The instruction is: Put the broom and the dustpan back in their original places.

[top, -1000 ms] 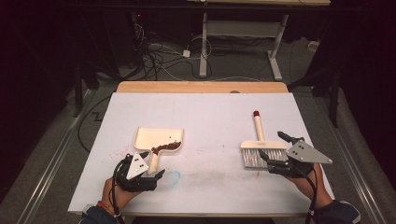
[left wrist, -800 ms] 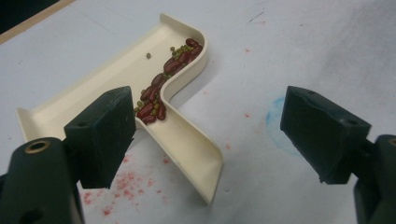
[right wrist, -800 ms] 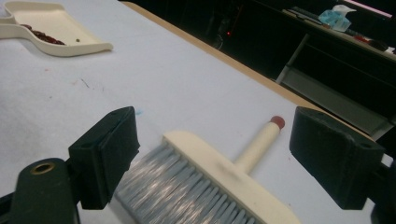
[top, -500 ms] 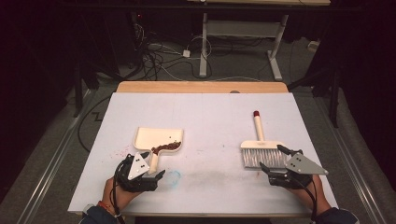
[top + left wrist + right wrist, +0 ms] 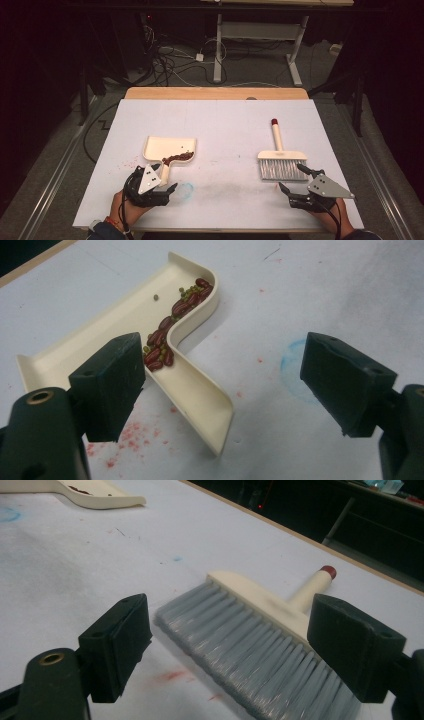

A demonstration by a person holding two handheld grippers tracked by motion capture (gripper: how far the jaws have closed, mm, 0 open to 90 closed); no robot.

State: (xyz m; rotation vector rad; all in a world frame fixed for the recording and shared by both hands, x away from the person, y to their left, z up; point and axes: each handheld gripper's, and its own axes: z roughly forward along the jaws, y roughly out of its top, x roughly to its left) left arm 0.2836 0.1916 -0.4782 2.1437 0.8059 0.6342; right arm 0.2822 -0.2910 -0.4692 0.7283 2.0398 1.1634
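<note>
- We see the table (image 5: 225, 125) evenly bright; around it the room falls dark.
- Shadows on the table stay soft.
- Close up, the jaws look slightly blurred.

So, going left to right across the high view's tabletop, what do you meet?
Left hand-held gripper → dustpan holding beans → blue smudge → brush → right hand-held gripper.
</note>
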